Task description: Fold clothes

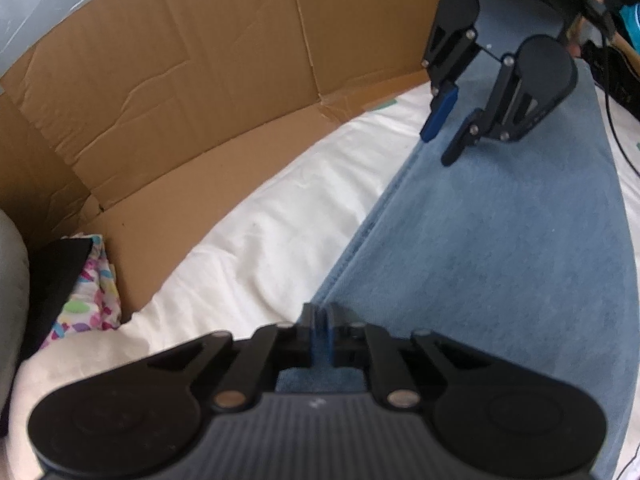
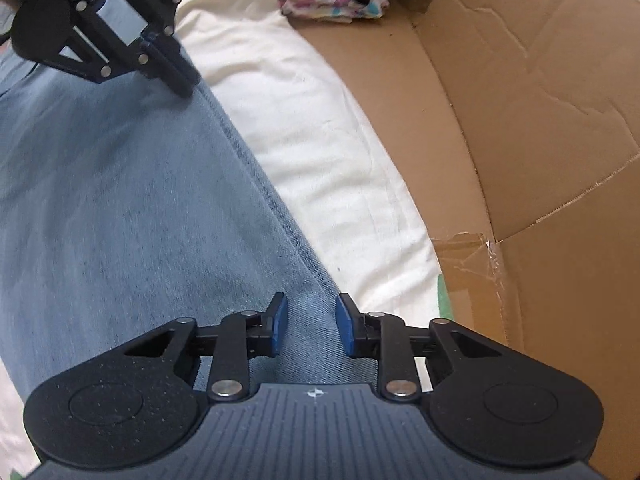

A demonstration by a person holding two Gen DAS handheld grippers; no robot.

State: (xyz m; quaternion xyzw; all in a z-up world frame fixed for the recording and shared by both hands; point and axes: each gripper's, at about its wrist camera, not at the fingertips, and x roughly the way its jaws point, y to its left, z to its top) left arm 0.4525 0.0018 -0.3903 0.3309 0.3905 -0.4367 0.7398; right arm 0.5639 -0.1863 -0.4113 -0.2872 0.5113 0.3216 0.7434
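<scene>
A white bed sheet (image 1: pixel 248 248) covers the bed, lightly wrinkled, and it carries everything else. Along the bed's far edge a big flattened cardboard sheet (image 1: pixel 168 80) stands like a low wall, creased and torn at its folds.

The blue jeans (image 1: pixel 500 260) lie stretched out in a long strip on the white sheet, with their seamed edge running parallel to the cardboard and a band of bare sheet between the two. The denim looks flat and smooth over most of its length.

Near the corner where the cardboard ends, a small heap of colourful patterned cloth (image 1: pixel 94 300) sits on the bed with something flat and black (image 1: pixel 56 276) lying over part of it.

The left gripper (image 1: pixel 320 338) sits at one end of the denim strip, its fingers (image 1: pixel 331 330) clenched tight with a fold of blue denim pinched between them right at the seamed edge. The right gripper (image 2: pixel 310 328) is at the other end of the strip, just over the same seamed edge; its blue-padded fingers (image 2: pixel 278 326) stand apart with the denim showing in the gap, gripping nothing. A dark cable (image 1: pixel 612 120) trails down behind it across the bed.
</scene>
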